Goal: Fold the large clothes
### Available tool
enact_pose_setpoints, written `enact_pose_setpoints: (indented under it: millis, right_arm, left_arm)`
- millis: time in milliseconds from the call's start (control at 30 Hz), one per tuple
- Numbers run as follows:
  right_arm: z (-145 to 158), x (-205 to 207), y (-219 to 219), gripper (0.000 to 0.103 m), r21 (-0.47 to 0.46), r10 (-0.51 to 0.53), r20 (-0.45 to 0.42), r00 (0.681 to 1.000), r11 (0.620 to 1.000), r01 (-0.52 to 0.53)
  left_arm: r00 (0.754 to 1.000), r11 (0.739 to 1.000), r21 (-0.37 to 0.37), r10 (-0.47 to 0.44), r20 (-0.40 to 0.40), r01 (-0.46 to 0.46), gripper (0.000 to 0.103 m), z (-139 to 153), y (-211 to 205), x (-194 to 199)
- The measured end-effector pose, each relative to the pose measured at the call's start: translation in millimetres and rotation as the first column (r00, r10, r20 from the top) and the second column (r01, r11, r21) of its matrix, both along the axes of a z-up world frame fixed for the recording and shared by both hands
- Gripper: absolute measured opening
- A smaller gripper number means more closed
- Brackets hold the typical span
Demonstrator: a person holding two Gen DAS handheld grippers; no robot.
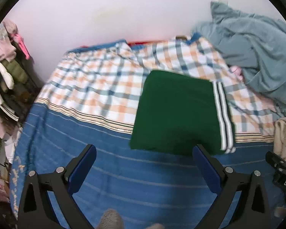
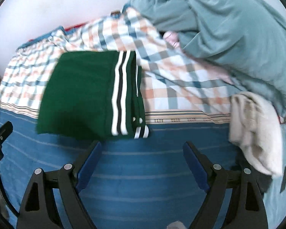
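At far left a cluttered clothes rack stands beside the bed; the left gripper hovers over the blue striped sheet with jaws spread and empty. Ahead lies the green jacket, a compact folded rectangle straddling sheet and checked quilt, apparently finished. The right gripper is likewise wide apart, holding nothing, probably released, with a cream garment and teal duvet rightward.
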State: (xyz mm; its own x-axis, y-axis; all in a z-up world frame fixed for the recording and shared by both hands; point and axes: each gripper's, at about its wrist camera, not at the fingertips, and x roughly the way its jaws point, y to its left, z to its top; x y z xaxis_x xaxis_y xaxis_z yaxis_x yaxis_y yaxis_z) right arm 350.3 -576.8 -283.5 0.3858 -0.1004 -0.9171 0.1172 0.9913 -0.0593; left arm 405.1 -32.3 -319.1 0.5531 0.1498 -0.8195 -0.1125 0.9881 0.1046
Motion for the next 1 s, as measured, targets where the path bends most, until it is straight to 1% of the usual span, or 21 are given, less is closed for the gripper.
enact_pose_setpoints:
  millis: [67,100,167,200,233,267,300,367,400,433,467,500,600,633,733,867,900,1000]
  right_arm:
    - [35.1,-24.3,0.1,0.089,0.007,-0.003,0.029,1.000,1.000,0.003]
    - [60.6,-40.6,3.3,0.089,0.020,-0.004,0.043,0.999,1.000,0.003]
    - [107.7,-72.7,8.5,0.089,0.031,-0.013,0.075,0.997,0.999,0.010]
    - [116.5,-79.7,10.8,0.081,0.039,-0.013,0.088,0.996,0.999,0.010]
    - [140.8,-97.4,11.9,0.047,0.047,-0.012,0.119,0.993,0.999,0.006]
    - [156.9,-110.1,14.5,0.027,0.034,-0.018,0.133,0.991,0.999,0.013]
    - [180.0,-128.0,17.1,0.016,0.023,-0.013,0.156,0.988,1.000,0.010]
    - [217.0,-163.0,17.5,0.016,0.009,0.007,0.176,0.984,1.000,-0.009]
    - [233.9,-177.4,18.5,0.030,0.018,0.012,0.178,0.984,1.000,-0.015]
    - [243.9,-190.8,24.7,0.086,0.015,0.013,0.174,0.985,1.000,-0.016]
    - [258.2,-206.1,28.1,0.103,0.001,0.027,0.171,0.985,1.000,-0.027]
    - [272.2,-221.6,32.3,0.102,-0.015,0.049,0.189,0.981,0.999,-0.047]
    - [308.9,-259.6,36.7,0.102,-0.030,0.064,0.249,0.966,0.998,-0.058]
    - [317.3,-262.7,40.3,0.102,-0.040,0.071,0.261,0.963,0.997,-0.063]
    - [345.8,-293.9,42.5,0.102,-0.049,0.070,0.306,0.949,0.997,-0.058]
    - [375.1,-326.9,53.5,0.102,-0.034,0.052,0.335,0.941,0.999,-0.042]
    - [382.5,-335.1,53.2,0.102,-0.021,0.045,0.344,0.938,0.999,-0.040]
    - [401.0,-353.6,58.1,0.102,-0.019,0.038,0.366,0.930,0.999,-0.033]
  left_arm:
    - [1.000,1.000,0.000,-0.001,0.019,0.001,0.103,35.1,-3.6,-24.8]
    - [1.000,1.000,-0.004,-0.008,0.027,0.008,0.103,48.8,-5.4,-35.3]
    - [0.999,1.000,0.020,-0.012,0.040,0.011,0.103,80.4,-9.8,-58.4]
    - [0.999,1.000,0.022,-0.016,0.042,0.015,0.103,91.0,-11.0,-67.8]
    - [0.999,1.000,0.021,-0.020,0.042,0.020,0.103,104.9,-13.1,-79.9]
    - [0.999,1.000,0.018,-0.023,0.045,0.022,0.103,121.3,-15.0,-94.5]
    - [0.999,1.000,0.018,-0.025,0.048,0.024,0.103,130.9,-16.7,-104.3]
    - [0.998,0.999,0.023,-0.029,0.052,0.027,0.103,155.1,-20.0,-127.7]
    - [0.998,1.000,0.016,-0.025,0.058,0.024,0.103,167.7,-20.1,-139.9]
    - [0.998,1.000,0.010,-0.023,0.066,0.023,0.103,179.4,-20.5,-152.0]
    - [0.997,1.000,0.005,-0.022,0.070,0.022,0.103,192.4,-21.1,-164.1]
    - [0.997,1.000,-0.002,-0.022,0.074,0.023,0.103,199.4,-21.1,-171.5]
    - [0.994,1.000,-0.008,-0.024,0.111,0.025,0.103,228.7,-23.1,-200.3]
    - [0.992,1.000,-0.004,-0.025,0.122,0.026,0.103,236.2,-23.2,-207.8]
    - [0.988,1.000,-0.013,-0.023,0.154,0.026,0.103,259.1,-23.1,-231.4]
    - [0.981,0.999,-0.025,-0.021,0.190,0.026,0.103,281.1,-23.3,-258.9]
    - [0.981,0.999,-0.025,-0.022,0.193,0.027,0.103,283.6,-23.6,-263.3]
    - [0.979,0.999,-0.027,-0.025,0.201,0.031,0.103,291.3,-26.2,-277.8]
